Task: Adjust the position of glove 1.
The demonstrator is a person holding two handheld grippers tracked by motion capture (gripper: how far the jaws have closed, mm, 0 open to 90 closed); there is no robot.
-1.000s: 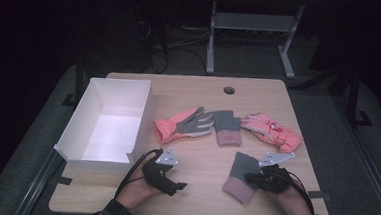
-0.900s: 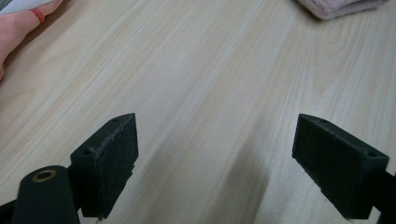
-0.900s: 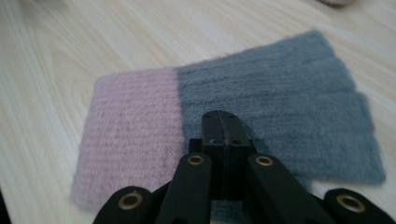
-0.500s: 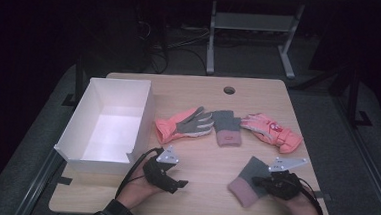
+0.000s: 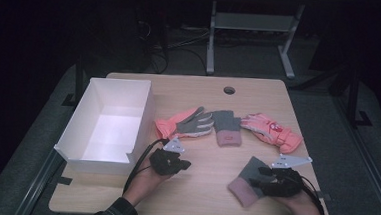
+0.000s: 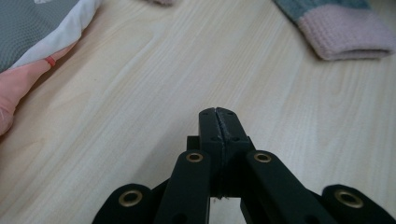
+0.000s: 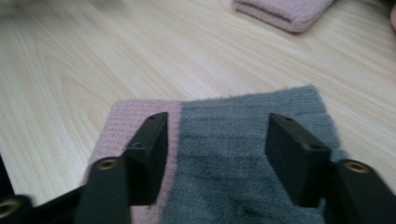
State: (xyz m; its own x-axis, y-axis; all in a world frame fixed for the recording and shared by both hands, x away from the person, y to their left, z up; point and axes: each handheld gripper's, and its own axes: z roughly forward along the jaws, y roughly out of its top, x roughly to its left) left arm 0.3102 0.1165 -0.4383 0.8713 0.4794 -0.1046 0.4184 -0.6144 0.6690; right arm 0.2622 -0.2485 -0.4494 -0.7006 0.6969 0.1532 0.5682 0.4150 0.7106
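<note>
From above, the wooden table [image 5: 193,193] carries a white box [image 5: 108,122] along its left edge. A coral-and-grey glove [image 5: 185,123], a grey knit glove with a pink cuff [image 5: 226,127] and a pink glove [image 5: 272,131] lie in a row across the middle. Near the front right corner lies a second grey knit glove [image 5: 244,180], its pink cuff toward the front edge. The right gripper [image 5: 261,182] sits over it, held by the person's right hand [image 5: 300,204]. The left gripper [image 5: 181,165] hovers over bare wood near the front edge, just right of the box.

In the left gripper view, the left gripper [image 6: 218,122] has its jaws just drawn together, pressed flat against each other with nothing between them, over bare wood.

In the right gripper view, the right gripper [image 7: 217,140] has its jaws just parted; they stand apart above the second grey knit glove [image 7: 243,154], one over the pink cuff's edge, one over the grey knit, not pinching it.
</note>
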